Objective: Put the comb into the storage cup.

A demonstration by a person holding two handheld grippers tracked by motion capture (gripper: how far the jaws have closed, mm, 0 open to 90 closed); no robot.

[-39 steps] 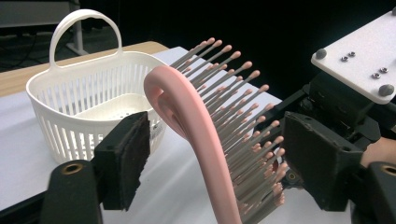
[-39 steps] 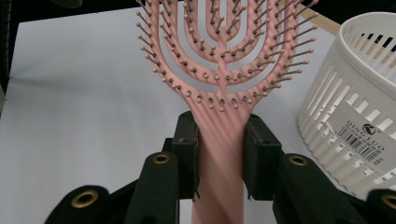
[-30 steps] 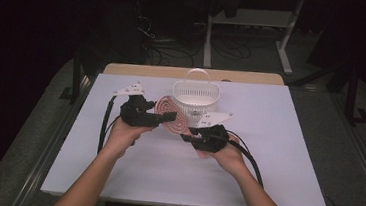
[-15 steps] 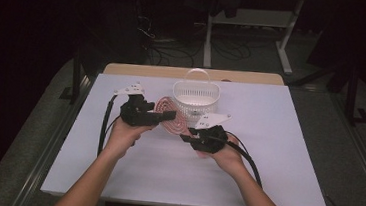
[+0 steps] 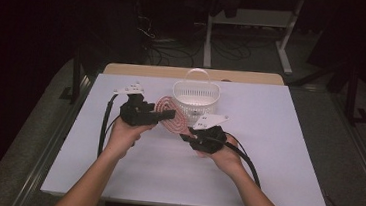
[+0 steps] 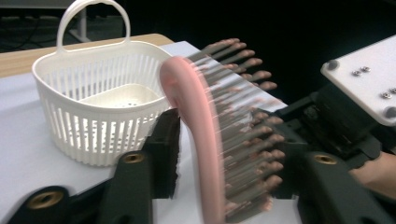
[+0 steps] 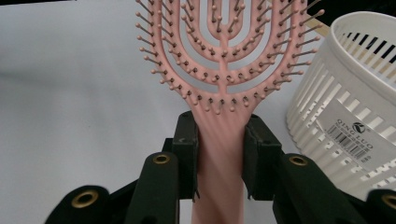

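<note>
The right gripper (image 7: 219, 154) is clamped on the handle of the pink hairbrush (image 7: 224, 70), both pads pressing the handle just below the vented head. The brush is held above the white table (image 5: 265, 170), between the two hands, bristles facing up. The left gripper (image 6: 224, 154) brackets the brush head: its jaws have just been closing, with the head between them; the far pad meets the bristle tips, while contact at the near pad cannot be told. Just beyond the brush stands a white slotted plastic basket (image 5: 195, 95) with an upright handle, resting on the table, a barcode label on its wall
</note>
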